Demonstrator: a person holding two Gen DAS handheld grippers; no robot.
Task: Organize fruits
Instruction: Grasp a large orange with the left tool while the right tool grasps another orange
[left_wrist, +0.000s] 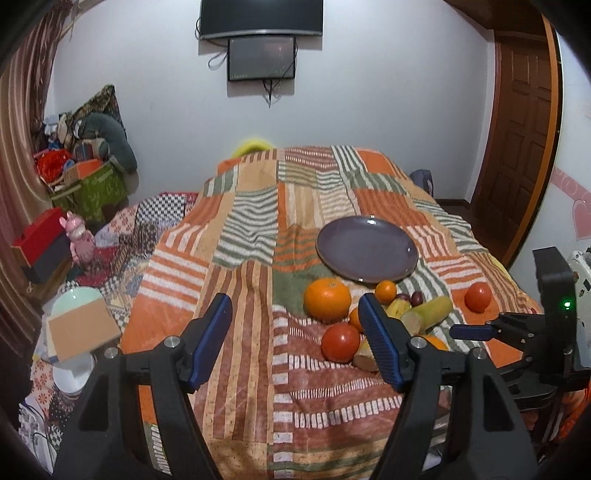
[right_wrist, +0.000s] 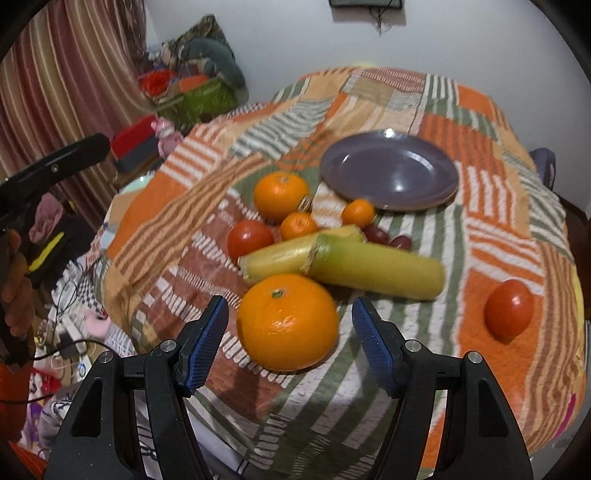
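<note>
A pile of produce lies on the patchwork cloth in front of an empty purple plate. A big orange sits between my right gripper's open fingers, not clamped. Behind it lie two corn cobs, a second large orange, two small oranges, a tomato and dark grapes. A lone tomato sits to the right. My left gripper is open and empty, left of the pile.
A cluttered green basket, a red box and a pink toy stand at the left. Bowls and a cardboard piece lie off the cloth's left edge. A wooden door is at the right.
</note>
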